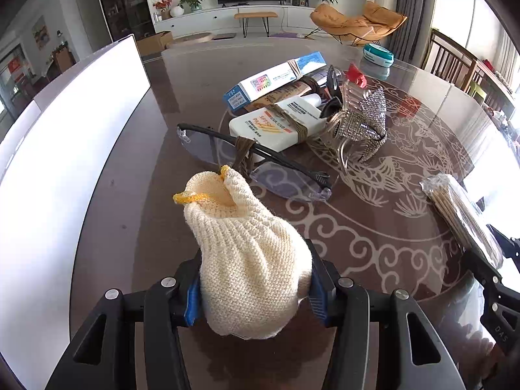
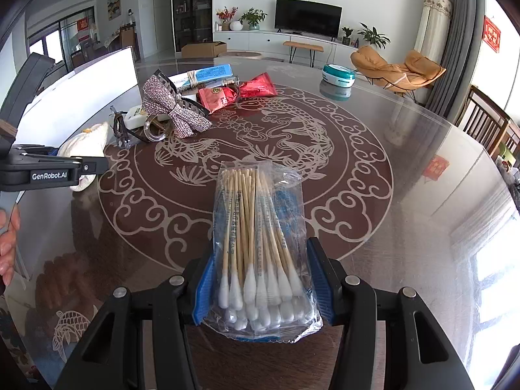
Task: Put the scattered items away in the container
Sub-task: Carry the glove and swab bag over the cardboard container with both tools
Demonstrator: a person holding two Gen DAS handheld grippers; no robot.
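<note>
Over table [image 2: 406, 162] | left tool [image 1: 255, 292] clamps knit glove [image 1: 247, 260], fingers hidden | right tool [image 2: 261, 287] clamps swab bag [image 2: 260, 243]

left wrist: low behind left claw [image 1: 253, 295], facing clutter | right wrist: behind right claw [image 2: 260, 289] | shared: counter [image 1: 373, 227], television [image 2: 308, 16]

Container [image 1: 74, 149] runs off the left edge in the left wrist view, so can't see inside it. Glove's [image 1: 247, 260] lower end is tucked between the left gripper [image 1: 253, 295] pads. Print on the swab bag [image 2: 260, 243] is too blurry to read. Sunscreen [image 2: 135, 115] mostly hidden behind the bow [image 2: 175, 113] in the right wrist view.
</note>
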